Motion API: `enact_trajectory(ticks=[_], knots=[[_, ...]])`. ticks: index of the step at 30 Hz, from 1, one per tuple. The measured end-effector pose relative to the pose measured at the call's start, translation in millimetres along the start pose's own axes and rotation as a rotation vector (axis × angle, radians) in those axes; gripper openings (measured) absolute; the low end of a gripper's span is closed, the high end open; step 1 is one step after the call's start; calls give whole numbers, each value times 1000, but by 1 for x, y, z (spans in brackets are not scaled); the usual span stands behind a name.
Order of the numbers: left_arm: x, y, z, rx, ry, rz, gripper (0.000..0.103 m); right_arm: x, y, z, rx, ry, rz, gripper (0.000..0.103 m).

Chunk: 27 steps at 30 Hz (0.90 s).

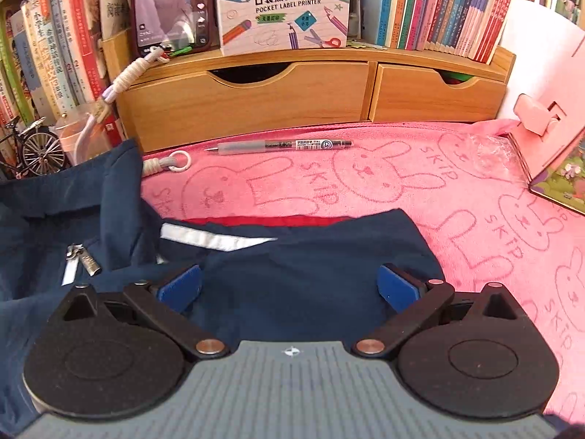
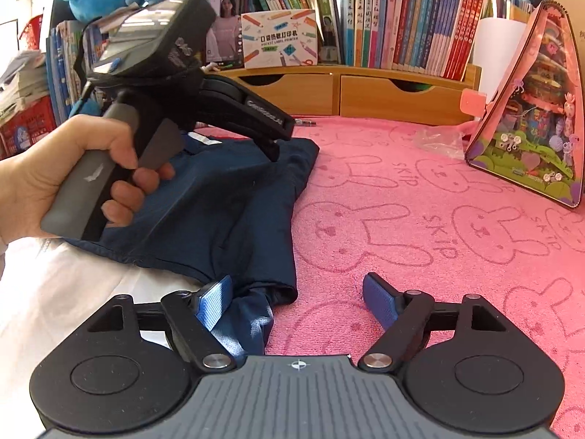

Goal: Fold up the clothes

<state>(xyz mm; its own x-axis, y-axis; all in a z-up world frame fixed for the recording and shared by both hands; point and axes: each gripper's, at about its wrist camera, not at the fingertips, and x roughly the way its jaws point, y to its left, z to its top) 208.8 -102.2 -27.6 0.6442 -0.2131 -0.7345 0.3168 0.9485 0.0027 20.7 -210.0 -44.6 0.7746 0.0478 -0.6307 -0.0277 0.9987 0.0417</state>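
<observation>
Navy jacket sprawls on the pink towel, running from seven to twelve o'clock; right gripper gapes wide, empty, hem at its left pad, and left gripper hovers open over the sleeve, gripping nothing

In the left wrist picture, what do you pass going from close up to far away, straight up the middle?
Left hand-held gripper → navy jacket → pink bunny towel → pen → wooden drawers → label printer box.
</observation>
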Motion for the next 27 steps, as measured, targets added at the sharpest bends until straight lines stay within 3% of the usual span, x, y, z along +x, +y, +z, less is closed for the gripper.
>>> enact_trajectory(ticks=[5,11,15,22,25,27], knots=[[-75,84,-61,-51,-69,41,103,1,0,1,-4,4,-6,86],[-125,200,-111,-223,-71,295,103,2,2,1,-9,16,-20,97],[-138,252,-132,-375,-71,255,103,4,1,1,-1,25,-37,103],[-196,276,-170,-338,-174,203,103,1,1,1,2,16,-56,103],[-224,293,-190,-337,-220,210,103,-20,23,4,-68,-33,-141,102],[-235,308,-200,-362,-230,244,103,-42,52,15,-116,-99,-75,102]])
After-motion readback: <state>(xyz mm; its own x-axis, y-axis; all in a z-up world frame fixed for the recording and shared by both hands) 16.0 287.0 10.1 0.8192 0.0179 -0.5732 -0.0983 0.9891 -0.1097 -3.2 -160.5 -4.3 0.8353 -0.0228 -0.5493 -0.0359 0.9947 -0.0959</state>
